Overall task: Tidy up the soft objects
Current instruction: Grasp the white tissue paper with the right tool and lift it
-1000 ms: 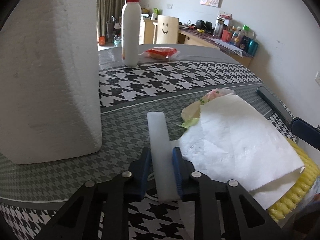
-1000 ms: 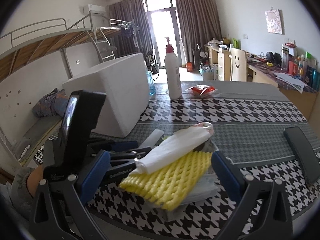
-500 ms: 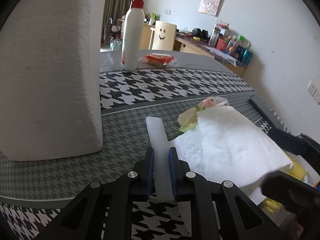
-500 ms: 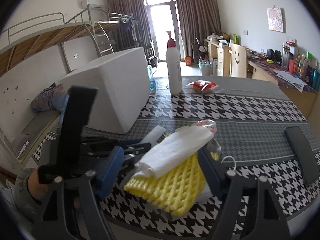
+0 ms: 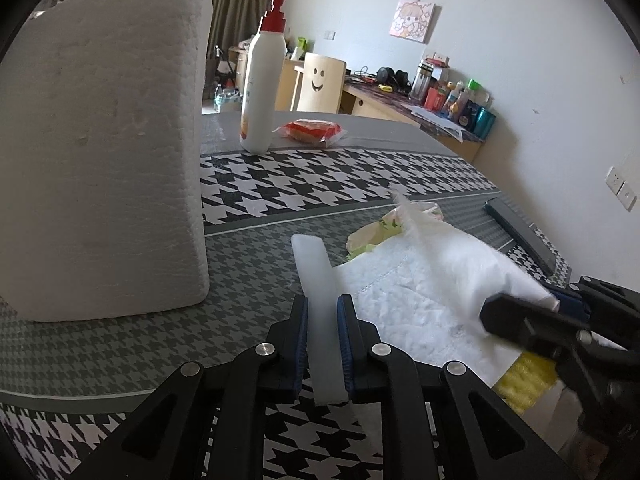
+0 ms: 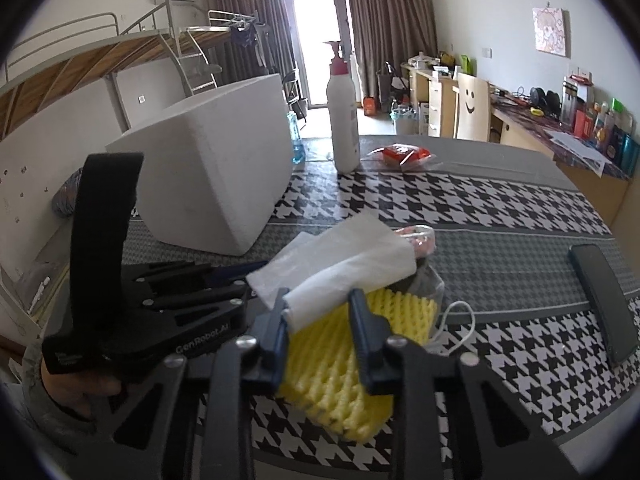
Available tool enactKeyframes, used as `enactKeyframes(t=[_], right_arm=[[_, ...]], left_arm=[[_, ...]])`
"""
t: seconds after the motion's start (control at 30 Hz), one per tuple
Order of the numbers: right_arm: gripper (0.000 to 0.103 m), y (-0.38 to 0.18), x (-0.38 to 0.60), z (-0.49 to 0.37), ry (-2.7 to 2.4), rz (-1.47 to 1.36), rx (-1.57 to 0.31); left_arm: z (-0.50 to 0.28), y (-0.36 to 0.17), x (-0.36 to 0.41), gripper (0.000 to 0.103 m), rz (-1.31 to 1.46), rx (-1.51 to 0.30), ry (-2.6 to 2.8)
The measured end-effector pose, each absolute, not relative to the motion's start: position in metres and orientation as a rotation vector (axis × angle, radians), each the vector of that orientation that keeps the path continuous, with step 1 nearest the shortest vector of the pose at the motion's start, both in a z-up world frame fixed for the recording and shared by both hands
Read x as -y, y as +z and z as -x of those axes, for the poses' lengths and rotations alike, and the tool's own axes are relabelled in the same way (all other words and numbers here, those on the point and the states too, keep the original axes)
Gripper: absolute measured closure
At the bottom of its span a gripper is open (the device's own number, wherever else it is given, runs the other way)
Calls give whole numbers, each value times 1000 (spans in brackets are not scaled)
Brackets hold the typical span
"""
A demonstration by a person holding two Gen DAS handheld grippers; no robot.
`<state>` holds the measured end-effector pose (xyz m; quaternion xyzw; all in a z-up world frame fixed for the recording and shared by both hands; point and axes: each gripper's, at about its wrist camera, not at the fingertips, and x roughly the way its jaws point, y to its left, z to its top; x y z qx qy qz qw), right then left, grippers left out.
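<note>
Left wrist view: the left tool (image 5: 323, 332) grips a translucent white strip (image 5: 318, 284) between its blue pads, the strip running forward along the houndstooth tabletop (image 5: 320, 176). Just right of the strip lies a white tissue (image 5: 432, 276), bunched and lifted at its far edge, covering most of a pile of soft items. A floral-printed piece (image 5: 374, 232) shows at the far side of the tissue, and a yellow foam net (image 5: 524, 380) shows beneath its near right corner. The right tool (image 5: 532, 316) enters at the right of the tissue, touching its corner. A large white foam block (image 5: 104, 160) stands left of the strip. Beyond the tissue stand a white pump bottle (image 5: 262, 92) and a red wrapped packet (image 5: 312, 130); a dark flat device (image 5: 520, 232) lies to the right.

Right wrist view: the right tool (image 6: 318, 312) has its jaws closing, with the near corner of the tissue (image 6: 348, 264) and the yellow foam net (image 6: 336, 360) between them; the left pad touches the tissue corner, while the other pad stands over the net. The left tool (image 6: 224, 280) lies left of the tissue, held by a hand (image 6: 76, 388).
</note>
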<state>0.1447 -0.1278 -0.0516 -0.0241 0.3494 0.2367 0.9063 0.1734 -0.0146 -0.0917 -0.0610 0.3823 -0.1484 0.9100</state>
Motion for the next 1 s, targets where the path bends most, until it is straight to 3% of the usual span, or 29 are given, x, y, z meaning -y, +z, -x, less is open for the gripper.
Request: enactKeyframes(t=[0.23,1.0], right_arm=[[94,-46,131,-141,471,63,-690],[95,-13,149,-116,443,13,-558]], left_arm=[[-166,-88,10,87,129,-769,-307],[-124,-53,-4,87,100,-652,-289]])
